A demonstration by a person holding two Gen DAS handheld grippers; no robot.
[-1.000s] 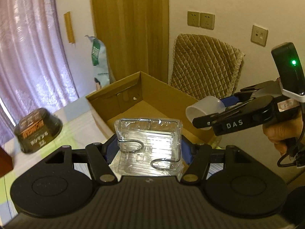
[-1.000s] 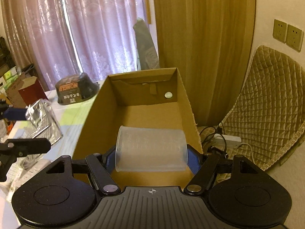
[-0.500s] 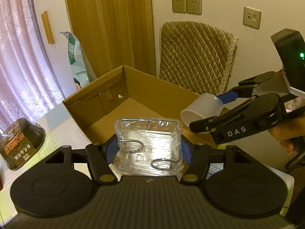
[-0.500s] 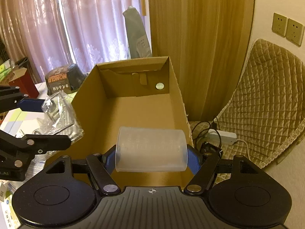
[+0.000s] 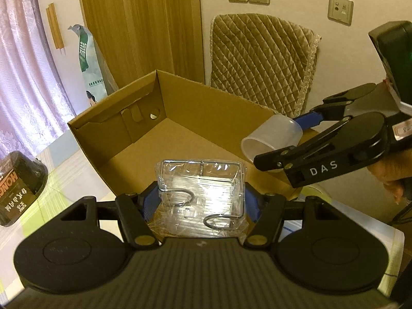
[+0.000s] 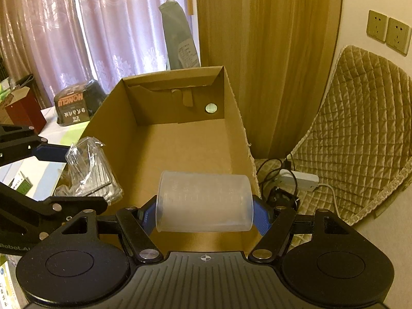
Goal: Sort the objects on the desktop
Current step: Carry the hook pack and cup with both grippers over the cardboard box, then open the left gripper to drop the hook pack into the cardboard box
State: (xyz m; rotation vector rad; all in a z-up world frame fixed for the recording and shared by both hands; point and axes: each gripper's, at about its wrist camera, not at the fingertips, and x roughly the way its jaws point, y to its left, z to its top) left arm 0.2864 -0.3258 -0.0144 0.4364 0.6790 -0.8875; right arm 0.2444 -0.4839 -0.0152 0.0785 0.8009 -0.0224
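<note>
STEP: drop into box (image 6: 180,149) | LEFT hand-held gripper (image 5: 202,200): clamped on wrapped wire rack (image 5: 200,188), at box near-left rim | RIGHT hand-held gripper (image 6: 204,213): clamped on cup (image 6: 203,200), lying sideways above box near end | DO: carry past rim, lower close to box floor, release one at a time, keep apart.
</note>
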